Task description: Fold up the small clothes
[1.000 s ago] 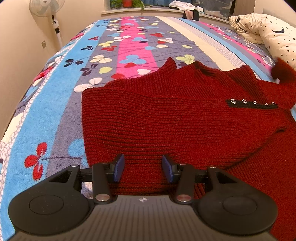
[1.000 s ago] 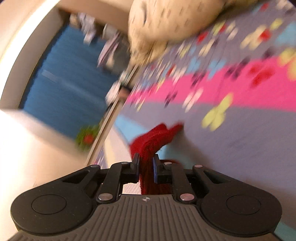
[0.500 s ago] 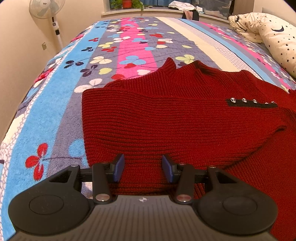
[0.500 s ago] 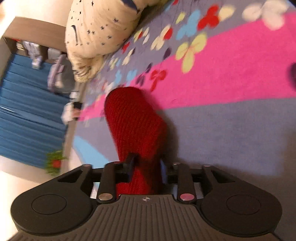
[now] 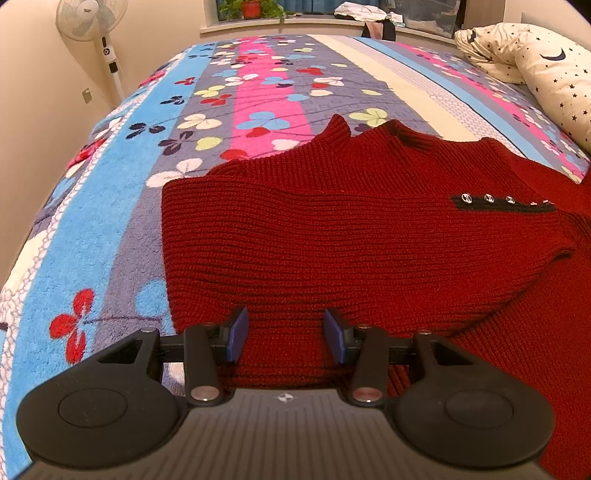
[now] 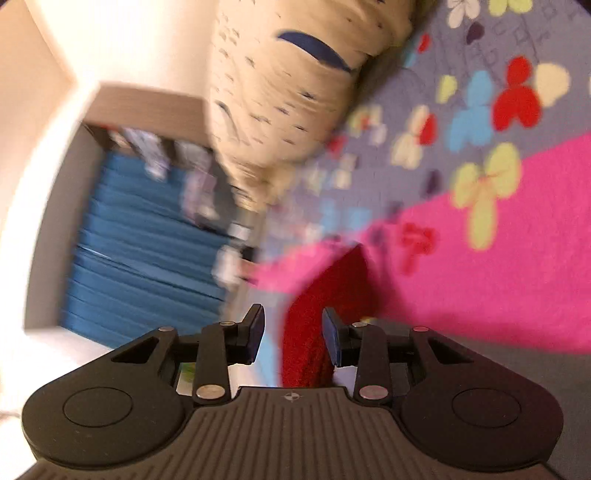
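Observation:
A dark red knitted sweater [image 5: 351, 229] lies on the flowered bedspread [image 5: 110, 236], one sleeve folded across its body, with a black strip of silver buttons [image 5: 502, 202] at the right. My left gripper [image 5: 286, 334] is open and hovers over the sweater's near edge, holding nothing. In the blurred, tilted right wrist view, my right gripper [image 6: 291, 334] is open, with a fold of red sweater cloth [image 6: 321, 325] loose between its jaws, near the right finger.
A star-patterned cream duvet [image 5: 546, 62] is bunched at the bed's right side and shows in the right wrist view [image 6: 280, 92]. A standing fan [image 5: 92, 22] is by the left wall. A windowsill with plants and clothes [image 5: 354, 11] is beyond the bed.
My right gripper has opened and let go of the red sleeve it held, and its view swung round. The left gripper and the sweater body have stayed put.

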Demonstrator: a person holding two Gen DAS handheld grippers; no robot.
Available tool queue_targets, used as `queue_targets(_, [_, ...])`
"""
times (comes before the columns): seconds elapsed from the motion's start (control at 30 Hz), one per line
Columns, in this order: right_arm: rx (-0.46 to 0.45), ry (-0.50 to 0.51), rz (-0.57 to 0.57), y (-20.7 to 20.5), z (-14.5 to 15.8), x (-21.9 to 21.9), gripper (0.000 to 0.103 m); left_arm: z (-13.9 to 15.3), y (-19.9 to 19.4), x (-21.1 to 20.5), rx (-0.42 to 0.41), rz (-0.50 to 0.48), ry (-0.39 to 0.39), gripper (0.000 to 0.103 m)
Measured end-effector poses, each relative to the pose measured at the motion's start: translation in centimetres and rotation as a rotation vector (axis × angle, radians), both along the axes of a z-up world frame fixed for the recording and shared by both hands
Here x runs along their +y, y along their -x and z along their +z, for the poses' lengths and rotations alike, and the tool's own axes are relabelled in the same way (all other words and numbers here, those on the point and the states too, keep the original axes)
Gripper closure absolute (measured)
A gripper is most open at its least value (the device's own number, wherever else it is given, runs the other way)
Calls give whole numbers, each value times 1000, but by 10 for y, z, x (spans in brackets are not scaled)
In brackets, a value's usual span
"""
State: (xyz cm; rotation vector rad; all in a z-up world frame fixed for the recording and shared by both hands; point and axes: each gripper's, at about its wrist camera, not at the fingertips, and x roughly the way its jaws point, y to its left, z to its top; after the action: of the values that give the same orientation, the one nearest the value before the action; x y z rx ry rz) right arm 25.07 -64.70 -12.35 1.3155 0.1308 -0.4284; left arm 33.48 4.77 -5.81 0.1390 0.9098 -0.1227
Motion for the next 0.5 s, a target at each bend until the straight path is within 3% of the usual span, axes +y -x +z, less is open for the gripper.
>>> queue_targets(0.07, [55,-35,-11,2,-12,0,61,0,0,0,0,0,-1,53])
queue_targets(0.17, [46,-79,-52,14,-16,3,64,0,0,0,0,0,0,53])
queue_targets(0.33, [144,-3,-186,45,6,23,59,0,0,0,0,0,0,52])
queue_targets(0.5, [227,-57,-38,24,-11,32,60,0,0,1,-1,-1,0,52])
